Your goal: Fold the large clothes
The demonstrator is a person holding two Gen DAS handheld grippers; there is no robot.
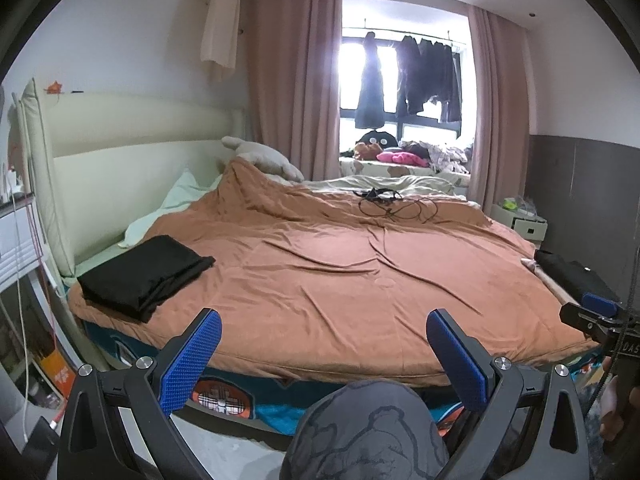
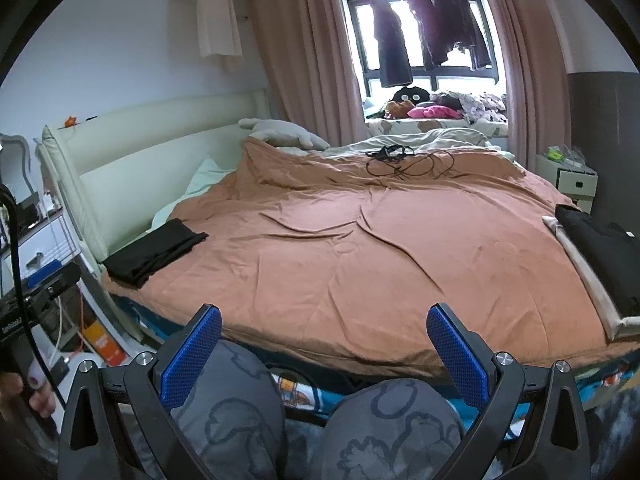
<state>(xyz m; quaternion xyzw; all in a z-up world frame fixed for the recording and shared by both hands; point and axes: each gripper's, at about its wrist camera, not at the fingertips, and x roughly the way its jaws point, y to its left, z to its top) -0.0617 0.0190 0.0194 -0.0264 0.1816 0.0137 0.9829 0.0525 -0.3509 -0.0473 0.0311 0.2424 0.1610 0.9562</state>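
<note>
I had both tools held low at the foot of the bed point(image 1: 132, 168), in front of the person's knees point(image 2: 224, 412) in grey patterned trousers. The left hand-held gripper point(image 1: 324, 356) stood wide open, its blue ribbed pads point(image 1: 192, 356) spread far apart with nothing between them. The right hand-held gripper point(image 2: 324, 352) was just as wide open and gripped nothing either.

The orange-brown blanket point(image 1: 340, 272) covered most of the bed, wrinkled but lying flat. On its near left corner, close to the cream headboard point(image 2: 168, 136), a folded black garment point(image 1: 144, 272) lay in a tidy stack. On the opposite side, at the right edge of the bed, I saw a stack of black clothes point(image 2: 604, 256) resting on a pale cloth point(image 2: 588, 280) that stuck out beneath it. Both piles were well apart from either gripper.

Farther up the blanket a tangle of black cable point(image 2: 404, 162) lay loose, and beyond it a grey plush toy point(image 2: 280, 132) rested near the pink curtains point(image 1: 296, 80). Dark garments point(image 2: 432, 32) hung on a rail across the bright window, with a jumble of clothes and soft toys point(image 1: 404, 152) on the ledge below. A white bedside cabinet point(image 2: 572, 180) stood at the far right.
</note>
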